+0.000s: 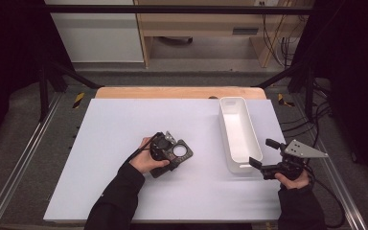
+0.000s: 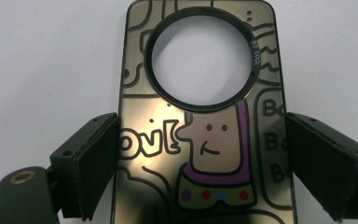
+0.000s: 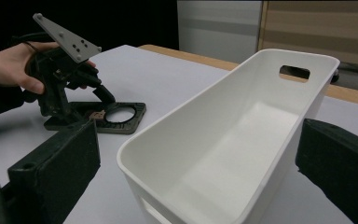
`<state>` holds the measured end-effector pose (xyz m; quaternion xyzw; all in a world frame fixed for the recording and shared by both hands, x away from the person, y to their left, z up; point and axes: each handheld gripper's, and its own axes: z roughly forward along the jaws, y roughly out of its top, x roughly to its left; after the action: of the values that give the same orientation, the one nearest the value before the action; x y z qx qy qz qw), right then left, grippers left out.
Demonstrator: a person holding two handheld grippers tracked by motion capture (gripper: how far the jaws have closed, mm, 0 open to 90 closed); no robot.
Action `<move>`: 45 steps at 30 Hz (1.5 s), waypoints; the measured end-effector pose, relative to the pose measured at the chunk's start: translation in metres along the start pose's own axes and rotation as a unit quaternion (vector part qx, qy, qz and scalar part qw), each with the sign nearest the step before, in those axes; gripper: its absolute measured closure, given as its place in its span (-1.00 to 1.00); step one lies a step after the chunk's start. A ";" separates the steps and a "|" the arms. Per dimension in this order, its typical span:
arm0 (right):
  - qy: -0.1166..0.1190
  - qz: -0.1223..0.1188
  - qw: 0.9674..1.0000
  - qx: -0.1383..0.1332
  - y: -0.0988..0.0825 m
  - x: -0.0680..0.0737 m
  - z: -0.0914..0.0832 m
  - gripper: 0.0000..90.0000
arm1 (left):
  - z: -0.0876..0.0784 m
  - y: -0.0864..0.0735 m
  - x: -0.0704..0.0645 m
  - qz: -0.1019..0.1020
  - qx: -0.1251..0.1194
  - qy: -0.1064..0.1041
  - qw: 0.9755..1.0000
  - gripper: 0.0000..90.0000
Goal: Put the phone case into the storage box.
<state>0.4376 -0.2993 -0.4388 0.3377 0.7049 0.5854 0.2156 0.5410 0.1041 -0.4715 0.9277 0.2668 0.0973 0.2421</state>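
A dark phone case [image 2: 163,116] with a cartoon drawing and a round camera hole lies flat on the white table [image 1: 120,120], a little left of centre. My left gripper [image 2: 200,154] points down at the case, with one pad against each long edge. The high view has this gripper [image 1: 166,149] over the case [image 1: 175,164], held by a hand. My right gripper [image 1: 261,153] stands at the table's right side, jaws wide apart. The near end of a white bin [image 3: 182,112] sits between its jaws [image 3: 196,186], untouched.
The long white bin [image 1: 223,129] runs front to back at the right of the table and is empty. A wooden strip [image 1: 172,92] borders the far edge. Metal rails and cables flank the table. The right gripper view has the left gripper [image 3: 88,105] and case [image 3: 121,122] beyond the bin.
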 end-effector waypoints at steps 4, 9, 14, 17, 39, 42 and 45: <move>0.000 0.000 1.000 0.000 0.000 0.000 0.000 -0.99 | 0.000 0.000 0.000 0.000 0.001 -0.001 1.000 -0.73; 0.001 0.001 1.000 0.000 0.000 0.000 0.000 -0.99 | -0.001 0.000 0.001 0.002 -0.002 -0.002 1.000 -0.73; 0.000 0.001 1.000 -0.001 0.000 0.000 -0.001 -0.99 | -0.005 0.000 0.000 -0.002 -0.017 -0.003 1.000 -0.73; 0.000 0.000 1.000 -0.001 0.000 0.000 -0.001 -0.99 | -0.009 0.001 0.000 -0.004 -0.025 -0.001 1.000 -0.73; 0.002 -0.002 1.000 -0.002 0.001 0.001 -0.001 -0.99 | -0.053 -0.007 -0.010 -0.012 -0.091 0.010 0.996 -0.74; 0.002 -0.003 1.000 -0.002 0.001 0.001 -0.001 -0.99 | -0.058 -0.008 -0.011 -0.012 -0.103 0.008 0.995 -0.74; 0.003 -0.003 1.000 -0.003 0.001 0.001 -0.001 -0.99 | -0.062 -0.010 -0.013 -0.009 -0.108 0.008 0.994 -0.74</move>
<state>0.4365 -0.2995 -0.4375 0.3331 0.7051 0.5874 0.2165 0.5065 0.1288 -0.4238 0.8929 0.2653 0.1307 0.3394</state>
